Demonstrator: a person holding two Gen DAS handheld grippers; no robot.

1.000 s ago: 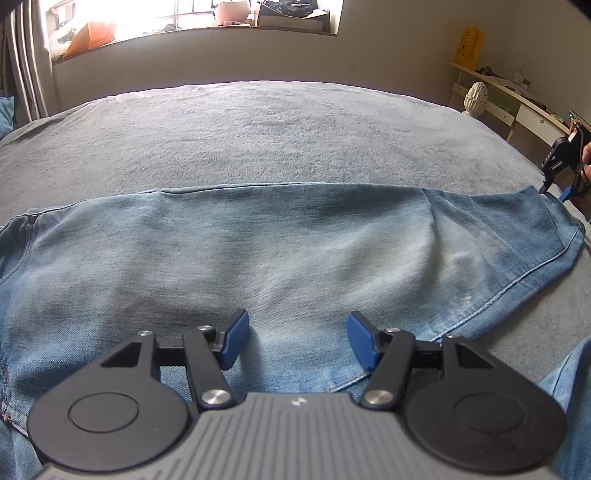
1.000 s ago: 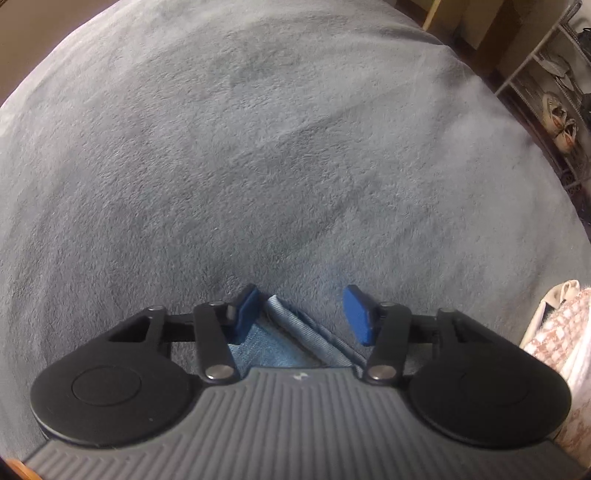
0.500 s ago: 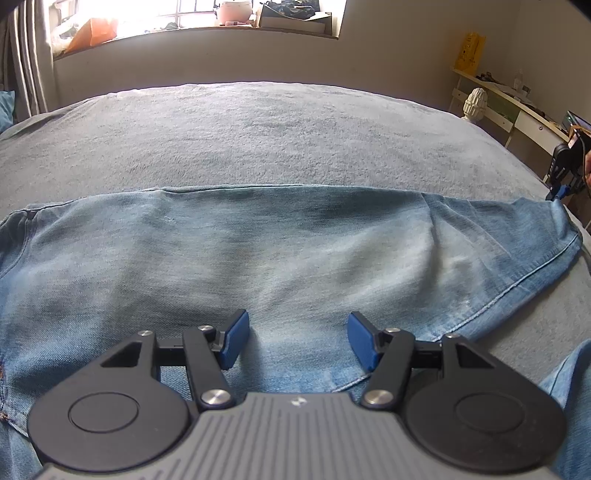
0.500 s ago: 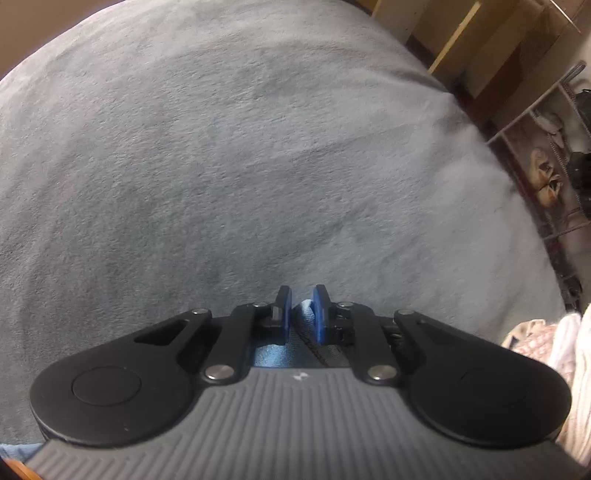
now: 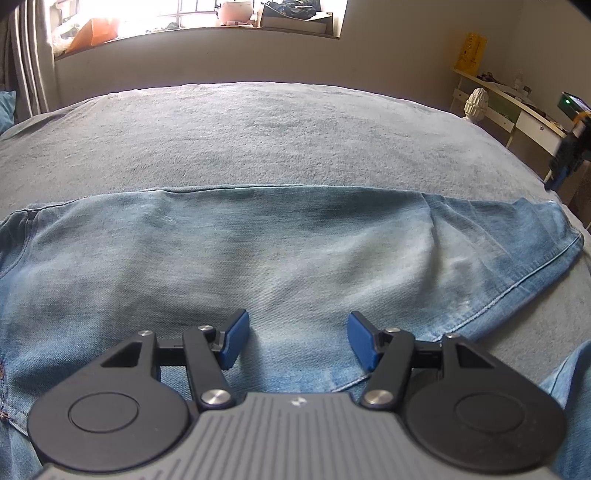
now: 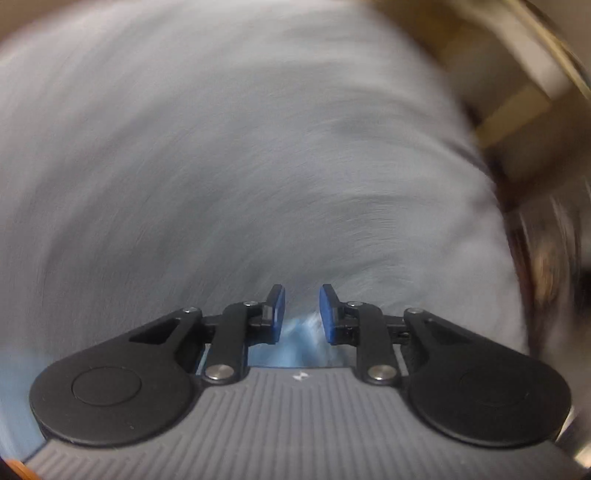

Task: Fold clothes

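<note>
1. Curtain (image 5: 26, 55) hangs in the upper left of the left wrist view, beside a bright window sill (image 5: 192, 31) crowded with small items.
2. Jeans (image 5: 277, 251) lie flat on the grey bed (image 5: 258, 133), stretched across the middle of that frame from the left edge to a hem (image 5: 554, 251) at the right.
3. Left gripper (image 5: 297, 338) sits at the bottom centre of the frame, low over the denim; its blue fingers (image 5: 232, 339) stand well apart with nothing clamped, only cloth beneath the gap.
4. Desk (image 5: 517, 107) with a white ornament (image 5: 476, 103) stands at the upper right, by the wall.
5. Right gripper (image 5: 567, 155) shows at the far right edge of the left wrist view, blurred, above and apart from the hem.
6. In the right wrist view everything but the tool is smeared. The right gripper (image 6: 302, 314) is at the bottom centre, its fingers (image 6: 277, 314) a narrow gap apart and opening; blurred blue denim (image 6: 295, 347) shows below the gap, but nothing is pinched between the pads.
</note>
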